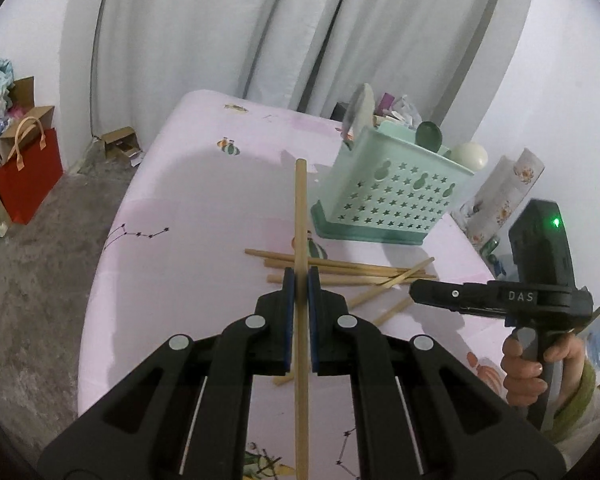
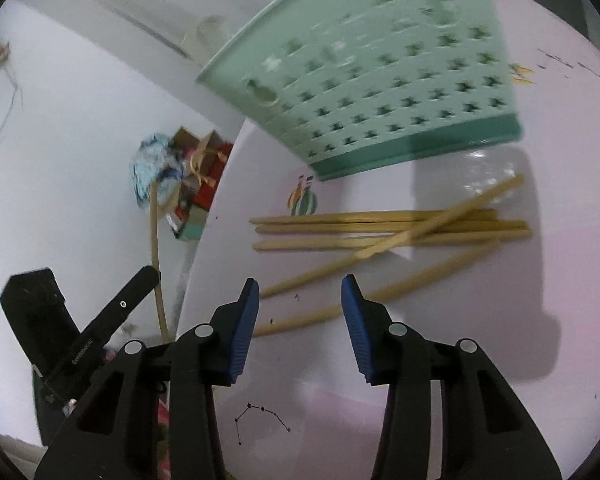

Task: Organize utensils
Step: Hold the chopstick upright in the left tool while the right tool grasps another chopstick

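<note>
Left gripper (image 1: pixel 300 280): blue pads clamped on a single wooden chopstick (image 1: pixel 301 216), which runs lengthwise between the jaws and projects toward 12 o'clock, lifted clear of the table.

Right gripper (image 2: pixel 300 292): jaws apart, nothing between them, hovering above the pink tablecloth (image 2: pixel 540 340). In the left wrist view its body sits at 3 o'clock, marked "DAS" in pale letters, with a green indicator lit on the module above — the person's right hand (image 1: pixel 528 364) grips the handle. In the right wrist view the left gripper's body appears at 8 o'clock with small white lettering, too blurred to read with confidence.

Loose chopsticks (image 2: pixel 388 228): a heap on the cloth just beyond the right gripper's tips, several lying parallel, two crossing them at an angle.

Utensil holder (image 1: pixel 392 196): mint-green plastic, star-shaped perforations, darker green base, standing beyond the heap at 1 o'clock of the held chopstick. A green spoon (image 1: pixel 430 134) and a pale rounded utensil (image 1: pixel 470 154) stand in it.

Tablecloth prints: line-drawn constellations and small striped figures.

Far field — white curtain (image 1: pixel 260 32) at 12 o'clock; red paper bag (image 1: pixel 28 176) with tan handles on the floor at 9 o'clock, among cardboard boxes.
</note>
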